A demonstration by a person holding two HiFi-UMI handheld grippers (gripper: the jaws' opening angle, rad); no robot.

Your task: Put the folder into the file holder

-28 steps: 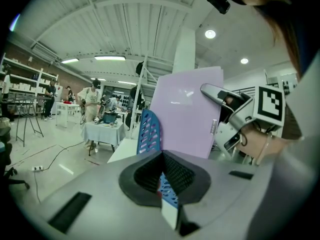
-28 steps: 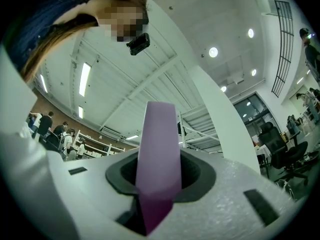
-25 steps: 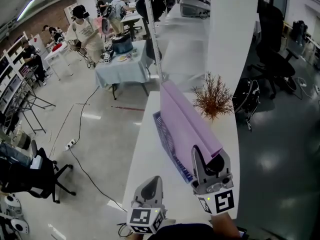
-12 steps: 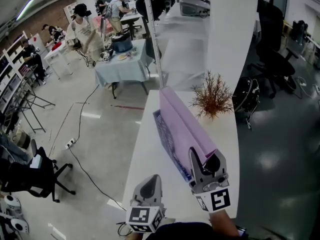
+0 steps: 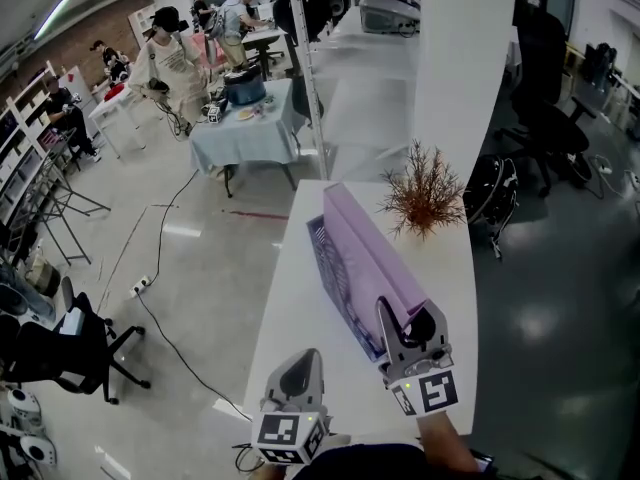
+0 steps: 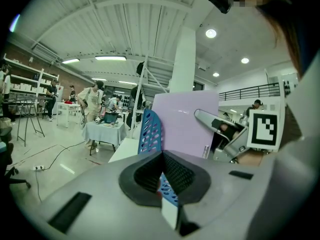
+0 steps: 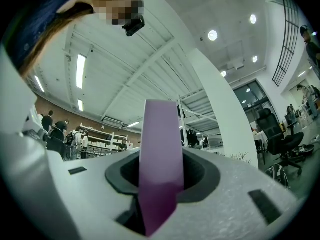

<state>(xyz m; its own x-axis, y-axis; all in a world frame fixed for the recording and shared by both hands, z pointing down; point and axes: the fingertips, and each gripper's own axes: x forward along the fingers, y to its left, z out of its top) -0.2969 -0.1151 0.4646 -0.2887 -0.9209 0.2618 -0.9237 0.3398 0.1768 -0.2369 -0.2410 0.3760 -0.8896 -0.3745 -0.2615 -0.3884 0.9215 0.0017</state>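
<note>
The purple folder (image 5: 365, 253) stands on edge in the blue perforated file holder (image 5: 322, 258) on the white table (image 5: 295, 313). My right gripper (image 5: 408, 320) is shut on the folder's near end, and the right gripper view shows the folder (image 7: 160, 154) pinched between its jaws. My left gripper (image 5: 298, 376) hangs near the table's front edge, to the left of the holder, its jaws together with nothing in them. From the left gripper view, the folder (image 6: 185, 119) rises behind the file holder (image 6: 151, 131), with the right gripper (image 6: 212, 120) at its right.
A dried reddish plant (image 5: 425, 200) stands on the table just right of the folder's far end. A white column (image 5: 460, 68) rises behind it. On the floor to the left are a cable, an office chair (image 5: 60, 353) and a cloth-covered table (image 5: 245, 133) with people around.
My right gripper has sunk with the folder, whose top edge now sits lower in the file holder. The left gripper has stayed where it was.
</note>
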